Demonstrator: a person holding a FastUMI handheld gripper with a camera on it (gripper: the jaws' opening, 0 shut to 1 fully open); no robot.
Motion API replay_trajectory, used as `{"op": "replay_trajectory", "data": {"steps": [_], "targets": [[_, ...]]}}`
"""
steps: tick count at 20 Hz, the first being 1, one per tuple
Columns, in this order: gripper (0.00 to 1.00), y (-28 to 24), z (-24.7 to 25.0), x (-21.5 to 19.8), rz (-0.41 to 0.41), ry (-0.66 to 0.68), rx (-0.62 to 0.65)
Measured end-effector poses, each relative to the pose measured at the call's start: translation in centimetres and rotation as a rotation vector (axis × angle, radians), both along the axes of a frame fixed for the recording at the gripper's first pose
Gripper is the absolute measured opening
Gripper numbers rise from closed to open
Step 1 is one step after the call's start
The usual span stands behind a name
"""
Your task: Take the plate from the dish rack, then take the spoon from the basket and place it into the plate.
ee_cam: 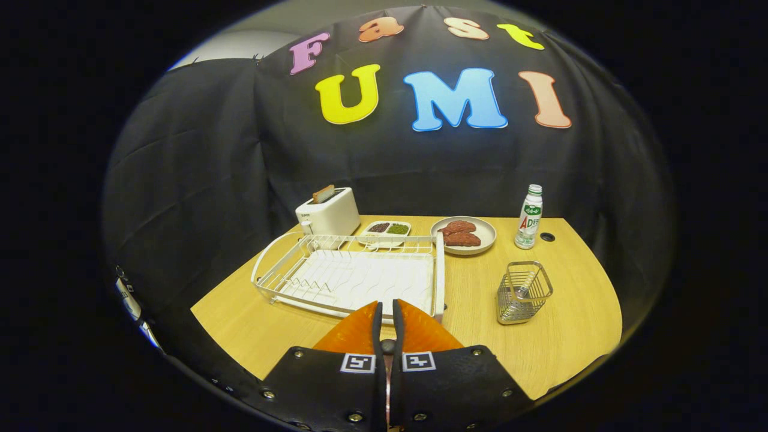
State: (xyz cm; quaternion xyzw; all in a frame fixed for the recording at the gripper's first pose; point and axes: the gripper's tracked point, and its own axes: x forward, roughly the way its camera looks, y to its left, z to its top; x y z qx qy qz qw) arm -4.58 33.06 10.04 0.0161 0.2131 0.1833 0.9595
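The jaws (387,309) are clamping an orange plate (420,333) edge-on between them, hanging just short of the white dish rack (354,276) on the wooden surface (570,324), while the spoon (523,289) is standing in the wire basket (523,293) beyond to the right.

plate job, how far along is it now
Done: the orange plate is out of the dish rack, whose slots hold nothing. In hand: the gripper is shut on the plate's rim, both fingers pressed on it, holding it in front of the rack above the table. Left: set the plate down, then fetch the spoon, which still stands in the wire basket, and lay it in the plate.
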Motion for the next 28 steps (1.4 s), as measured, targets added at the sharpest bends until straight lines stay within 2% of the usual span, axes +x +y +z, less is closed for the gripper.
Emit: {"op": "replay_trajectory", "data": {"steps": [7, 11, 15, 20, 28], "targets": [[0.04, 1.7, -2.7, 0.8, 0.045, 0.033, -0.039], [0.12, 1.4, -2.9, 0.8, 0.06, 0.05, -0.032], [0.16, -0.2, -1.6, 1.3, 0.056, 0.019, -0.017], [0.16, -3.8, 2.5, 1.8, -0.002, -0.083, -0.017], [0.16, -13.7, 12.3, 1.7, -0.201, -0.307, -0.009]]}}
